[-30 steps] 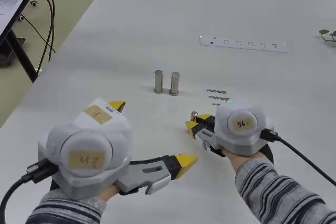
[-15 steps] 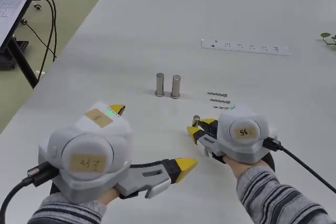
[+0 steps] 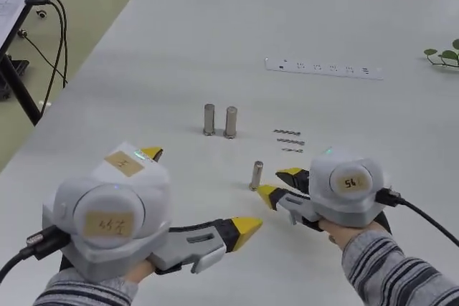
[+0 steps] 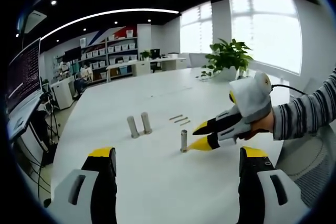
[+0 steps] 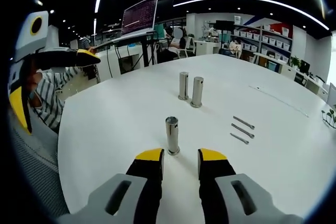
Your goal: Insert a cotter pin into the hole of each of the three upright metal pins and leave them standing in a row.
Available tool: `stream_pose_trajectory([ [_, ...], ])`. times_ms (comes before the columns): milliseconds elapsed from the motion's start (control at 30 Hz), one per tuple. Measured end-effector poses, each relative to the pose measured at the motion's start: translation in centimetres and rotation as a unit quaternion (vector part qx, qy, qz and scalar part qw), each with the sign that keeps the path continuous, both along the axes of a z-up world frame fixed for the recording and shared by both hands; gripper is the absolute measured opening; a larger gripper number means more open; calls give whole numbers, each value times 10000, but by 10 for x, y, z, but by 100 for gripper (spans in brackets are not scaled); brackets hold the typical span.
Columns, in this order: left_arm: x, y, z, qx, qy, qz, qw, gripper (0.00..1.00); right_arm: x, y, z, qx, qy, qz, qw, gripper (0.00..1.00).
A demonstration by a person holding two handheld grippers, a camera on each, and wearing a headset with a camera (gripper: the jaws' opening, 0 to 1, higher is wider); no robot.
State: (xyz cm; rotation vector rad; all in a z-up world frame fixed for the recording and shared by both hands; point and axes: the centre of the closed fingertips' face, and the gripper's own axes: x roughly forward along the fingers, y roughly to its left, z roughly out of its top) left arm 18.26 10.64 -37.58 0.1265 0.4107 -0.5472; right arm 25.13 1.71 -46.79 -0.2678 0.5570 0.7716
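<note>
Two upright metal pins (image 3: 209,119) (image 3: 231,122) stand side by side mid-table. A third metal pin (image 3: 256,175) stands alone nearer me, with its cross hole near the top (image 5: 172,135). Three cotter pins (image 3: 288,141) lie flat to the right of the pair. My right gripper (image 3: 278,182) is open, its yellow tips just short of the third pin and not touching it (image 5: 181,156). My left gripper (image 3: 199,189) is wide open at the near left with nothing between its fingers (image 4: 177,153).
A white power strip (image 3: 323,69) lies at the far right of the table (image 3: 179,41). Plant leaves (image 3: 445,55) reach in at the right edge. Black cables (image 3: 54,26) hang off a stand beyond the table's left edge.
The right gripper has drawn back from the third pin, which now stands free just beyond its tips. The left gripper has stayed put; the head camera has shifted.
</note>
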Motion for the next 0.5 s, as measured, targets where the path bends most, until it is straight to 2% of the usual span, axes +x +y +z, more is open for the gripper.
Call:
stream_pose_trajectory([
  [200,0,-1,0,-6,-14,-20,10000,97,6,-16,-3,-148,203,37,9997,21],
  [333,0,-1,-1,15,8,-24,10000,97,15,-25,-2,-423,327,250,9983,21],
  [400,0,-1,-2,14,34,-12,10000,97,22,-27,0,-439,332,259,9982,20],
  [500,0,-1,-4,23,46,-5,10000,97,30,-32,1,-606,456,384,9964,20],
])
